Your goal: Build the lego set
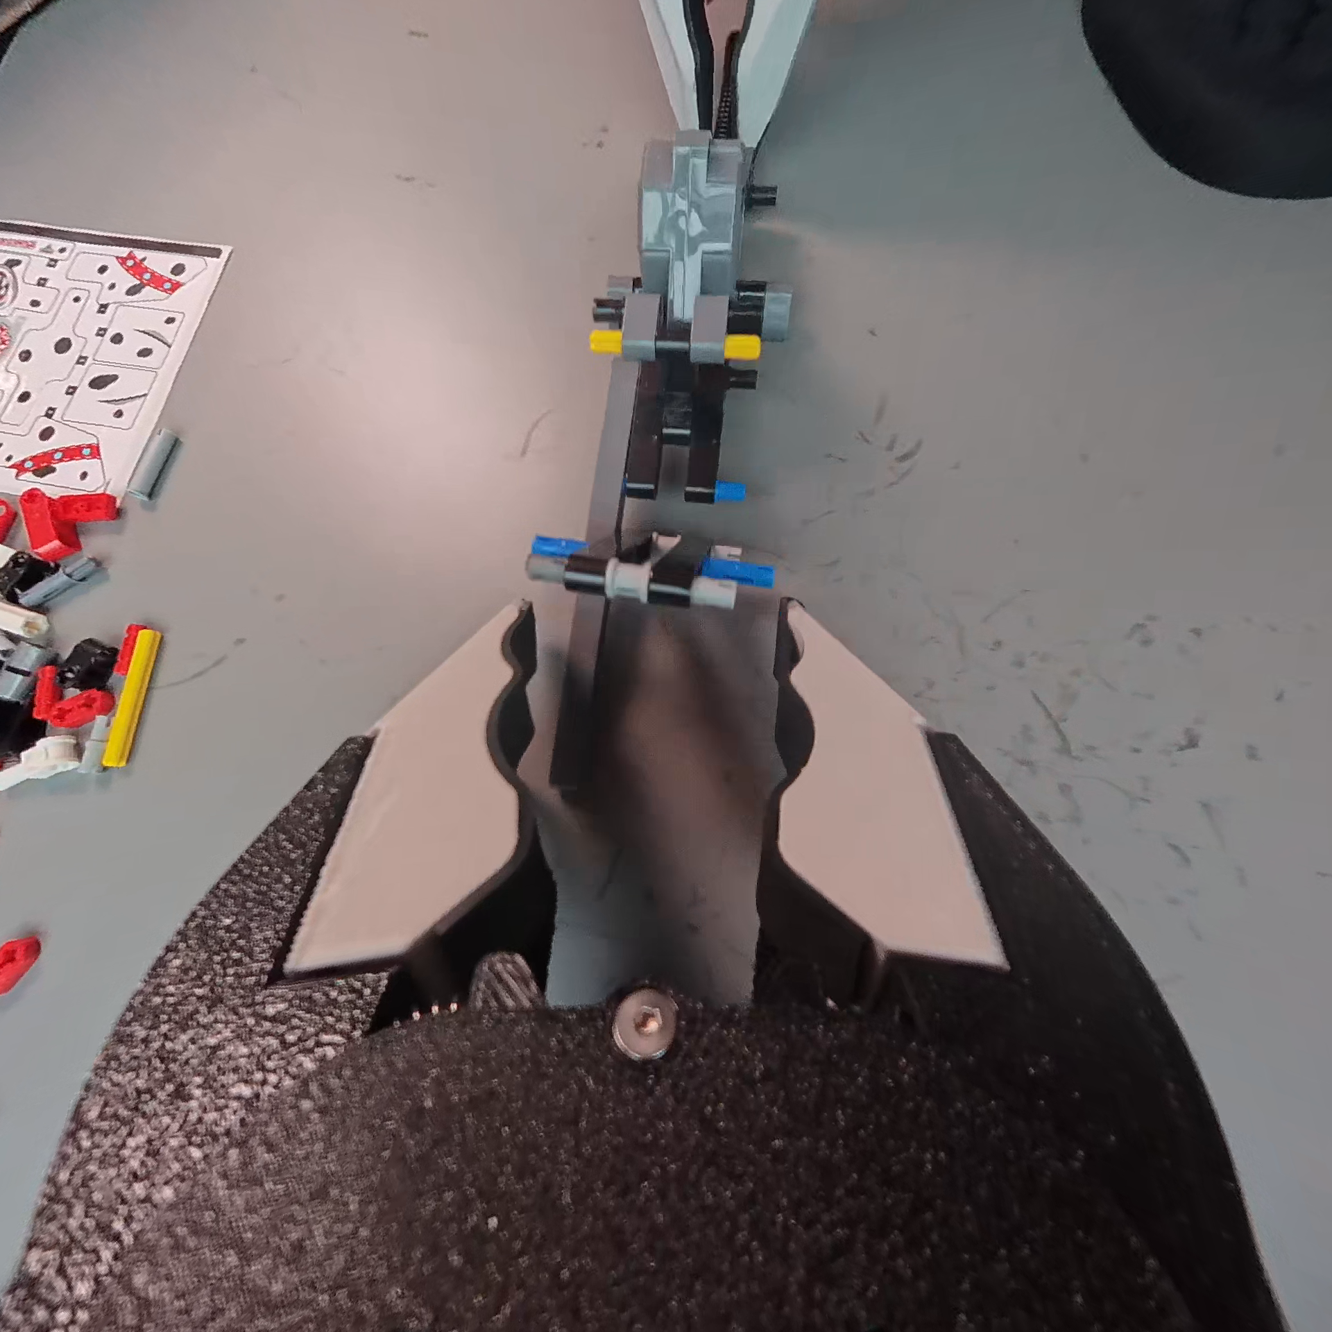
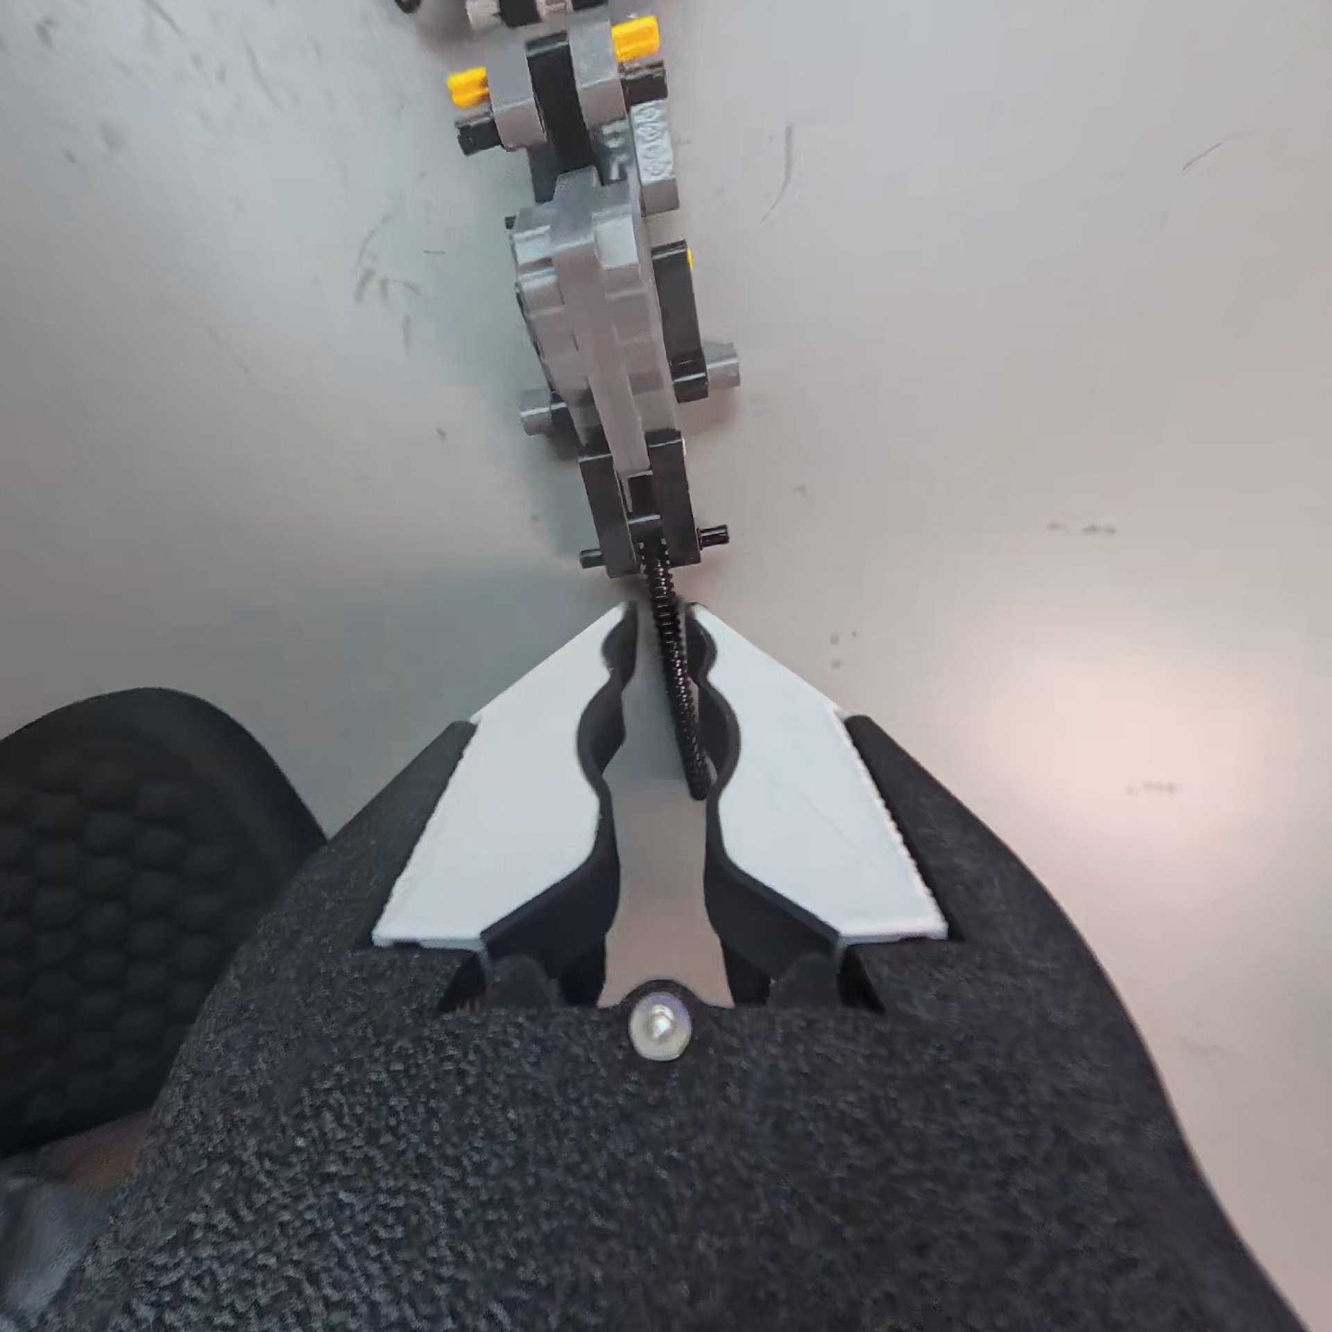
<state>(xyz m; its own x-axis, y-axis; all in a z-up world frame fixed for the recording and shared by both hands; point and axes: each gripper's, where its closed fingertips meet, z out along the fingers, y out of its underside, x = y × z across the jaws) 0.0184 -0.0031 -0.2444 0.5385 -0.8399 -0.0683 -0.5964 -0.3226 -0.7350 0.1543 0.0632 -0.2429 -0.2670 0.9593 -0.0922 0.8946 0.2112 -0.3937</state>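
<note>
A long lego assembly (image 1: 681,346) of grey and black beams with yellow and blue pins lies stretched between my two grippers over the grey table (image 1: 375,346). My left gripper (image 1: 657,609) is open. Its fingers straddle the assembly's near end, which has blue pins (image 1: 735,573), without touching it. My right gripper (image 2: 659,609) is shut on a black ribbed hose (image 2: 677,692) that sticks out of the assembly's other end (image 2: 620,324). The right gripper also shows at the top of the left wrist view (image 1: 713,79).
A sticker sheet (image 1: 94,346) lies at the left, with a grey pin (image 1: 155,463) beside it. Below are loose red, black, white and grey parts (image 1: 65,519), a yellow axle (image 1: 133,695) and a lone red piece (image 1: 18,962). A dark textured object (image 2: 108,901) sits beside the right gripper. The gap from one gripper's tips to the other's is roughly 15 cm. My right tips are about 25 cm from the yellow axle (image 1: 133,695), my left tips only 12 cm.
</note>
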